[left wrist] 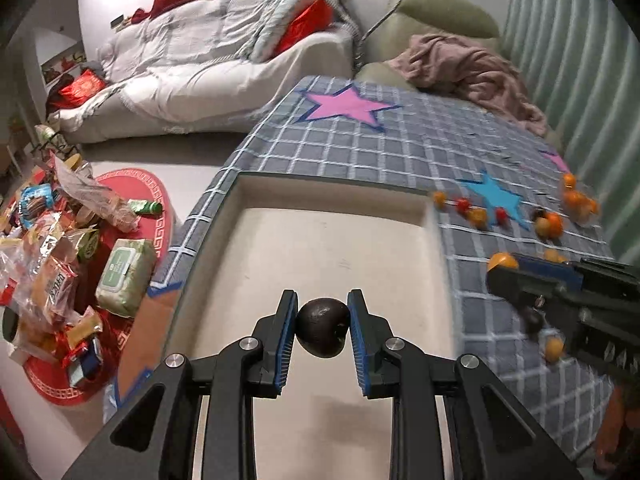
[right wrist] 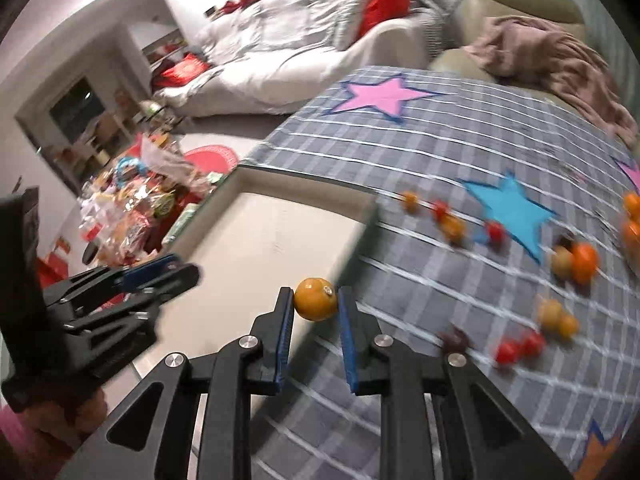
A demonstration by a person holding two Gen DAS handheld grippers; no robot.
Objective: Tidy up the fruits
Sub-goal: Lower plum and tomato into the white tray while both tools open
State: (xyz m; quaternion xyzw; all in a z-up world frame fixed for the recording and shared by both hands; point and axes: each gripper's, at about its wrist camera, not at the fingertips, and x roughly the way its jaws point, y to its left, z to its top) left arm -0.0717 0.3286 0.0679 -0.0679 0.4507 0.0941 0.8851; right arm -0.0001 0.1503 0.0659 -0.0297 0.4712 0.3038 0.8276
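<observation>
My left gripper (left wrist: 322, 326) is shut on a dark purple round fruit (left wrist: 322, 332) and holds it above the white tray (left wrist: 332, 196) on the grey checked tablecloth. My right gripper (right wrist: 316, 304) is shut on a small orange fruit (right wrist: 316, 299), over the tray's right rim (right wrist: 366, 220). The right gripper also shows in the left wrist view (left wrist: 500, 268) with the orange fruit (left wrist: 502, 260) at its tip. The left gripper shows in the right wrist view (right wrist: 176, 272), at the left over the tray. Several small orange and red fruits (right wrist: 452, 226) lie scattered on the cloth to the right.
A blue star (right wrist: 512, 208) and a pink star (right wrist: 378, 94) mark the cloth. A white-covered sofa (left wrist: 208, 64) and a green armchair with a pink blanket (left wrist: 472, 64) stand behind the table. Snack bags and a wipes pack (left wrist: 124, 276) lie on the floor at the left.
</observation>
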